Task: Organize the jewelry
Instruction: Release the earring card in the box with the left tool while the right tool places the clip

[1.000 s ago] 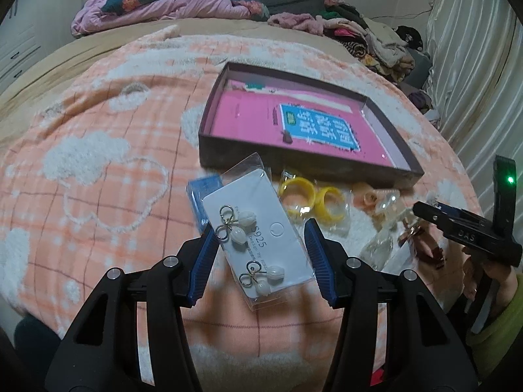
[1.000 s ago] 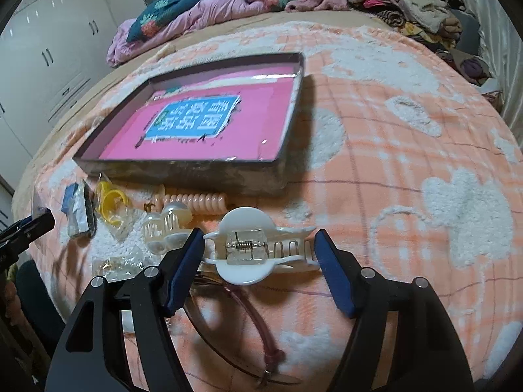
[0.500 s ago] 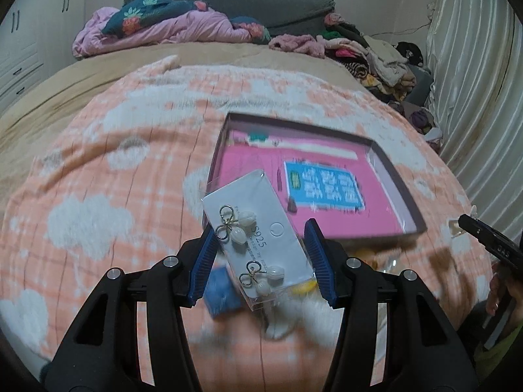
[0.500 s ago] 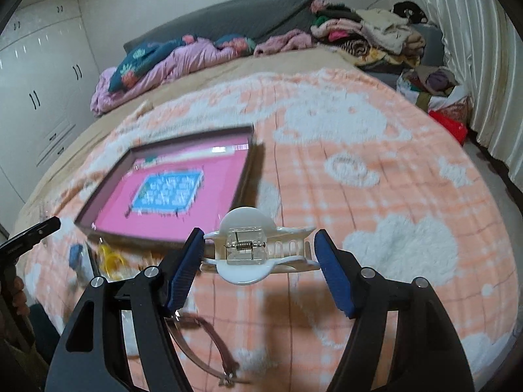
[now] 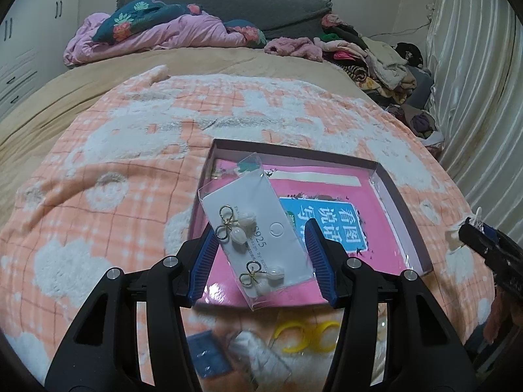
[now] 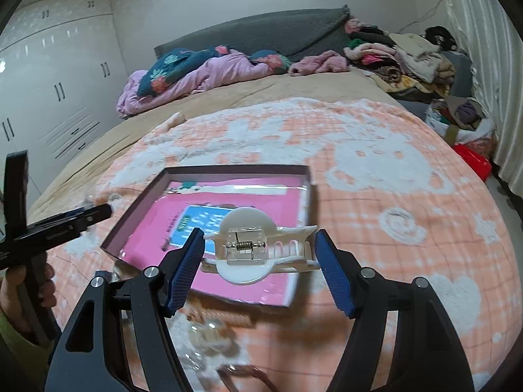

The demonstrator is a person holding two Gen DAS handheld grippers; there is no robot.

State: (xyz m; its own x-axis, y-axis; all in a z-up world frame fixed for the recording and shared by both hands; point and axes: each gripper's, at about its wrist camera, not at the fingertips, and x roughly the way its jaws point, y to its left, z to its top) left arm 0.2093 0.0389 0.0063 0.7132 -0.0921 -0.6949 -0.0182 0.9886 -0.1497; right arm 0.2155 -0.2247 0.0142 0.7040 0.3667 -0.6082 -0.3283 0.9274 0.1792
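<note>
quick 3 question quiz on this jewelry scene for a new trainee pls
1. True or false: the left gripper holds a clear packet of earrings.
2. What is clamped in the right gripper? A) yellow rings B) white hair claw clip C) blue card
3. Fill in: the floor of the open box on the blanket is mostly ____ in colour.

Key
1. True: the packet sits between its blue pads, above the box.
2. B: the white hair claw clip; the yellow rings lie on the blanket in front of the box.
3. Pink.
</note>
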